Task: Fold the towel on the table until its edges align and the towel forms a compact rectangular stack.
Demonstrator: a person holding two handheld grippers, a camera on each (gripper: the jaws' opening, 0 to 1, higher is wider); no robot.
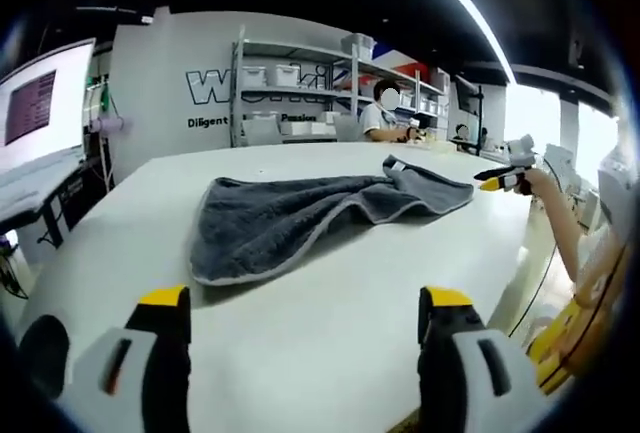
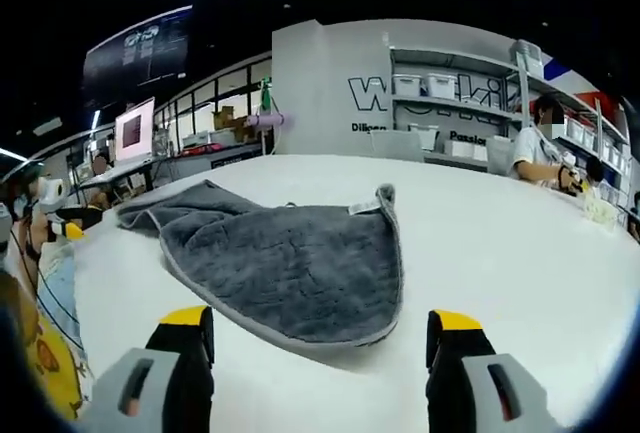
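Towel lies crumpled on the white worktop, grey with a paler hem, and it sits in the middle of my left gripper view, well ahead of my jaws. My left gripper has its two yellow-tipped jaws rising from the bottom of the frame, set wide apart with bare worktop between them and nothing held. One corner of the towel is turned over at the centre right of that view, its folded flap pointing up. Further right, at the frame's edge, my right gripper comes into sight, held above the worktop's far side beyond the towel; its yellow-tipped jaws look slightly parted, though they are small there.

In my right gripper view the towel spreads across the centre, one rounded lobe reaching down toward the gap between my jaws and a longer tail running to the left of the frame. A small white tag shows near its upper right edge. My right gripper has jaws spread wide at the bottom, empty, just short of the towel's near hem. At the far left of this view my left gripper shows, too small to read its jaws.

Behind the worktop stand shelves with white bins against a lettered wall, a person sits at the right, and a monitor fills the upper left of the left gripper view.
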